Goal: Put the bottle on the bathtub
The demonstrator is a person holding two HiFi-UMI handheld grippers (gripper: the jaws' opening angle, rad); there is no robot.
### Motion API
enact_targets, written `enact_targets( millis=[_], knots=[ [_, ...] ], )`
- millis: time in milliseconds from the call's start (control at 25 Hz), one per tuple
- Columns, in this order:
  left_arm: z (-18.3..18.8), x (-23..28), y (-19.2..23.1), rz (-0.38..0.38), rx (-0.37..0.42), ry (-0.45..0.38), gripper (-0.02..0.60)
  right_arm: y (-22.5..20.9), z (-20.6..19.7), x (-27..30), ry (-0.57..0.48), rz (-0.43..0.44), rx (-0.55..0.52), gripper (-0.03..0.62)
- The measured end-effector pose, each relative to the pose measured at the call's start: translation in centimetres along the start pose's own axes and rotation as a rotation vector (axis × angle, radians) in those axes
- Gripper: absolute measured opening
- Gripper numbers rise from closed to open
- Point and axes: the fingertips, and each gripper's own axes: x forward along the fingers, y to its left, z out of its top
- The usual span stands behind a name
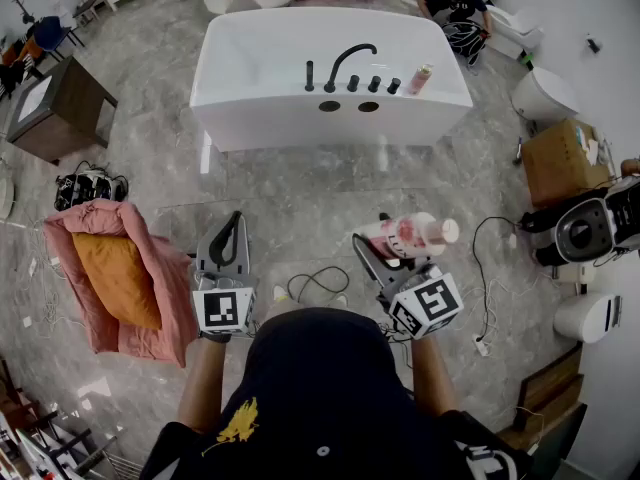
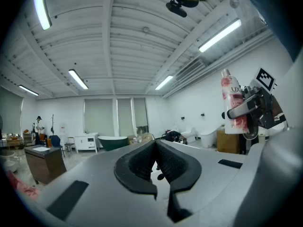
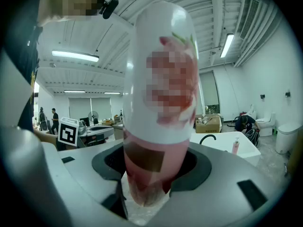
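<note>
In the head view my right gripper is shut on a white bottle with a pink label, which lies across its jaws, cap to the right. The right gripper view shows that bottle standing between the pads of my right gripper. Ahead stands the white bathtub with a black faucet on its near ledge. The bathtub is still some way off. My left gripper is shut with nothing in it. In its own view, the pads of my left gripper meet, and the bottle shows at the right.
A small pink bottle stands on the tub ledge right of the faucet knobs. A pink armchair with an orange cushion is at my left. Cables lie on the floor ahead. A cardboard box and toilets line the right side.
</note>
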Motion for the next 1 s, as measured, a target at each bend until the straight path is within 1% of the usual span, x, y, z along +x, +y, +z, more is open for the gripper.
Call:
enact_targets(
  millis=[120,240,360,480,720,880,1000],
  knots=[
    [0.1,-0.2,-0.4,0.014,-0.006,0.009,0.014,-0.2,0.2,-0.5,0.002,0.006,-0.004,0.239],
    [0.6,0.1,-0.6,0.018,-0.027,-0.004,0.014,-0.4,0.5,-0.5,0.0,0.012,-0.008,0.239],
    [0.0,-0.5,0.6,0.029,-0.018,0.01,0.014,0.5,0.8,0.5,0.002,0.043,0.012,0.238],
    [-0.2,-1.8,3.2,0.05,-0.041,0.0,0.014,2.6,1.1,2.3,-0.008,0.068,0.061,0.238],
    [-1.4,-5.1,7.5,0.135,-0.054,0.011,0.015,5.9,1.1,5.8,0.022,0.121,0.014,0.238],
    [-2.1,-7.7,12.7,0.181,-0.079,0.008,0.014,10.4,1.9,9.7,0.038,0.155,0.006,0.238],
    [-2.5,-9.2,15.5,0.189,-0.088,0.021,0.014,13.1,2.3,11.9,0.05,0.167,-0.003,0.238]
  ],
)
